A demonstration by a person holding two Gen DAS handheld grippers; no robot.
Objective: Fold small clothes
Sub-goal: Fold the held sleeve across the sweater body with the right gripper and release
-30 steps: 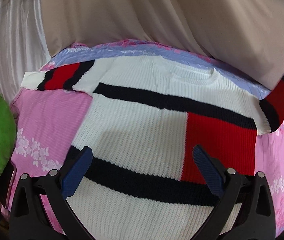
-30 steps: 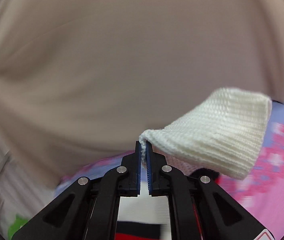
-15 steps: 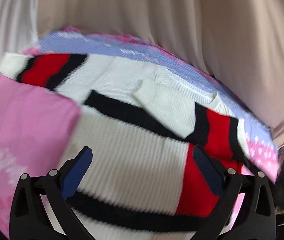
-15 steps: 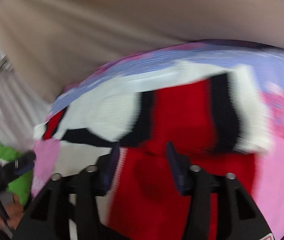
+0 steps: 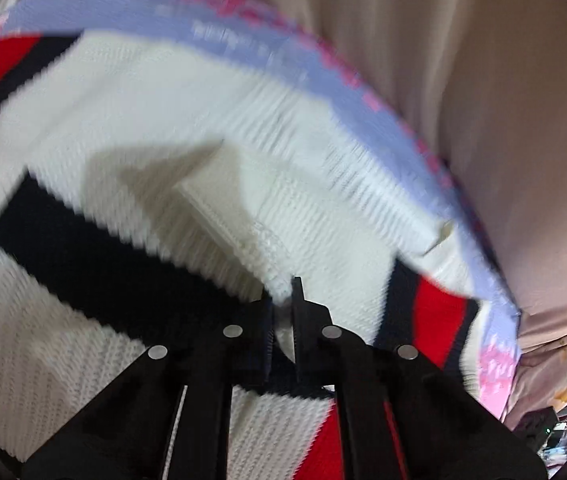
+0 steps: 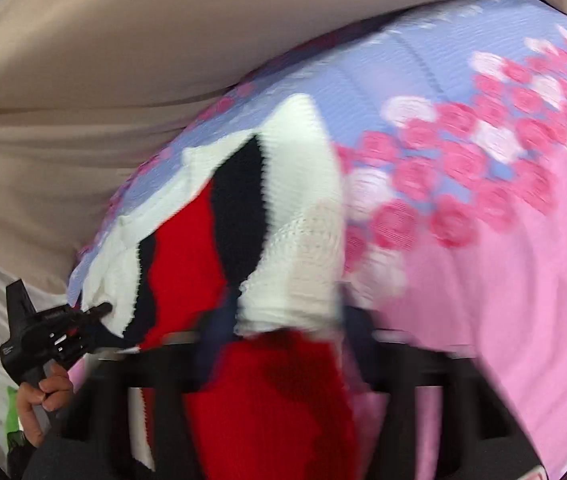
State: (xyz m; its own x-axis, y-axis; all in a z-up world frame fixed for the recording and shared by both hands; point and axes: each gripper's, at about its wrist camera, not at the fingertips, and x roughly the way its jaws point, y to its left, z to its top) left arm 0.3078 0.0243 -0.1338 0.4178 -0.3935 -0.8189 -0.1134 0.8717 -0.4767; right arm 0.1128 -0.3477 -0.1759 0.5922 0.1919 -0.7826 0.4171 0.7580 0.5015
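On the pink and lavender floral bedsheet [image 6: 503,272] lies the white knitted sweater with black bands and red blocks [image 5: 131,120], spread flat with its right sleeve [image 5: 243,216] folded in across the chest. Through my left wrist camera I see the left gripper [image 5: 282,300] down at that folded sleeve, its 2 fingers drawn almost together with a bit of white knit pinched between the tips, right where the sleeve's white cuff end meets the black band of the body. Both views are smeared by motion, so fine detail of the knit is lost.

From my right wrist camera, the same sweater [image 6: 187,260] shows its folded sleeve as a red patch between 2 black stripes and white ends, lying along the lavender edge of the sheet. The right gripper [image 6: 279,336] sits low over the red block of the body; its fingers are heavily blurred but stand well apart, with the sweater's fabric showing between them and nothing clamped.

At the left of that view I can see the left gripper [image 6: 101,310] from the side, its tips touching the white knit, with the person's left hand [image 6: 41,400] wrapped round its handle. Beige draped cloth [image 6: 123,60] fills the background behind the bed.
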